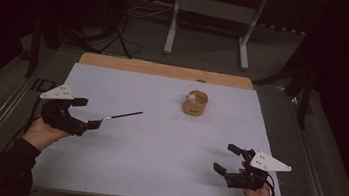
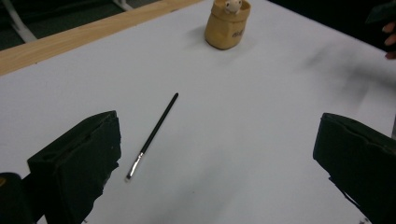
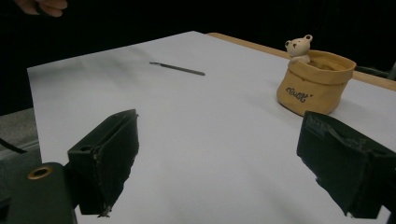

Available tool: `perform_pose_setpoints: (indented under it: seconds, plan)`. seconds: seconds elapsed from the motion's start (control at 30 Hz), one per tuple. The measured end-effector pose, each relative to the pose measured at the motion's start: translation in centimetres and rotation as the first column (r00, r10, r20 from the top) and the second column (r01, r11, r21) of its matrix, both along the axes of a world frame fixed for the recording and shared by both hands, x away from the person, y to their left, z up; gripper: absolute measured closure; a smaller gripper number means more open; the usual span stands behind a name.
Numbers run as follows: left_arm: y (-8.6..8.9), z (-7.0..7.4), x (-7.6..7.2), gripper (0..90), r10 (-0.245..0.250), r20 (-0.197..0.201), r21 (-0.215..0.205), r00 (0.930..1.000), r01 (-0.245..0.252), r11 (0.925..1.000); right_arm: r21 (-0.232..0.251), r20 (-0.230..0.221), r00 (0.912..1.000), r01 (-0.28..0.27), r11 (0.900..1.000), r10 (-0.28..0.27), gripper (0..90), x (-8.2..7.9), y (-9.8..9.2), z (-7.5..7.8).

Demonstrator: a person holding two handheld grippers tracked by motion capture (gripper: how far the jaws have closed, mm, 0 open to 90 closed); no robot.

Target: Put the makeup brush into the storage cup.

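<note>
Left gripper view is showing a thin brush [image 2: 154,133] lying flat on the surface [image 2: 243,140], probably light and stiff. Left tool [image 2: 217,163] is hanging released near it, and the middle of the black handle is looking best for gripping.

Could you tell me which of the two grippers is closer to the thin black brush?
The left gripper: the brush lies just beyond its open jaws, while the right gripper sits far across the table.

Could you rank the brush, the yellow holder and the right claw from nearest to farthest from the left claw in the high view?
1. brush, just right of the left claw
2. yellow holder, farther back
3. right claw, near right edge
</note>
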State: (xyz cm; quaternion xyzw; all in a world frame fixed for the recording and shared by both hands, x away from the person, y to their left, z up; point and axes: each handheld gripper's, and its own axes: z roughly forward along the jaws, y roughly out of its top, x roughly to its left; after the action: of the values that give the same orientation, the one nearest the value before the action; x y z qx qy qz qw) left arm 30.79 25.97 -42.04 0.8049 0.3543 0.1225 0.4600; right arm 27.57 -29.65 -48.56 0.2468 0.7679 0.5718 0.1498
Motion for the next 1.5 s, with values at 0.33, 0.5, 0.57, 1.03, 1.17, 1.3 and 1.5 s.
perform_pose_setpoints:
  seconds: [0.33,0.5,0.57,1.03,1.17,1.3,1.5]
  plan:
    - [-1.6,0.7,2.1,0.9,-0.052,-0.052,0.112,0.9973,0.057,0.9921,-0.005,-0.003,1.0,-0.003,1.0,0.003,12.6,0.0,0.1,0.0]
    - [-2.1,0.7,3.4,0.9,-0.056,-0.078,0.137,0.9954,0.066,0.9883,-0.009,-0.003,0.9999,-0.012,1.0,0.012,12.6,0.0,0.2,0.0]
    - [-2.3,0.7,3.7,0.9,-0.063,-0.085,0.147,0.9944,0.075,0.9863,-0.01,-0.001,0.9999,-0.012,1.0,0.012,12.6,0.0,0.2,0.0]
    - [-4.5,0.6,6.7,0.9,-0.091,-0.138,0.246,0.9863,0.123,0.9615,-0.01,-0.012,0.9998,-0.017,1.0,0.017,12.6,0.1,0.2,-0.1]
    - [-4.9,0.2,7.5,0.9,-0.097,-0.155,0.265,0.9831,0.136,0.9547,-0.011,-0.011,0.9998,-0.019,1.0,0.019,12.6,0.1,0.2,-0.1]
    - [-5.2,-0.3,8.2,0.9,-0.099,-0.174,0.289,0.9797,0.147,0.9461,-0.007,-0.012,0.9998,-0.019,1.0,0.018,12.6,0.1,0.2,-0.2]
    - [-5.4,-1.0,9.4,1.6,-0.095,-0.212,0.329,0.9727,0.163,0.9302,-0.013,-0.016,0.9997,-0.02,1.0,0.02,12.6,0.1,0.3,-0.2]
